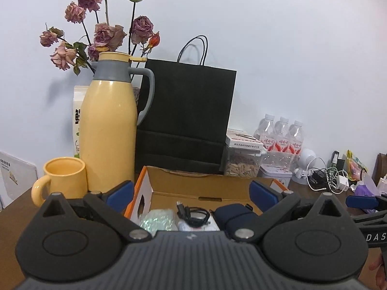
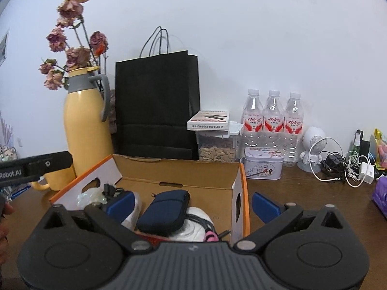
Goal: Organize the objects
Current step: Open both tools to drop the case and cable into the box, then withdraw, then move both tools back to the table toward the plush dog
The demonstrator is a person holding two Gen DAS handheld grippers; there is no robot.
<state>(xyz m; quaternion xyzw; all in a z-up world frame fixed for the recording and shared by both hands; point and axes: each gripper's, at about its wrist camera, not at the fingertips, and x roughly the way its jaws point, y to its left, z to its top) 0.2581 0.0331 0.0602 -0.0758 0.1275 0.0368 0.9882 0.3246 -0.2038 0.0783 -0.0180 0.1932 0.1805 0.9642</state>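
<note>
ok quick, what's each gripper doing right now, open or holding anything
Left gripper: open, holding nothing, over the cardboard box.
Right gripper: open, holding nothing, over the box's right wall.

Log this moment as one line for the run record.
left gripper: open, empty | right gripper: open, empty | cardboard box: open, holds navy pouch, black cable | stage: before grasp

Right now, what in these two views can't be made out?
- Cardboard box floor: both views, near part hidden by each tool's body.
- Yellow mug: right view, mostly behind the left tool.
- Cable tangle: too small to sort.
- White pack behind the flask: left view, mostly covered.
</note>
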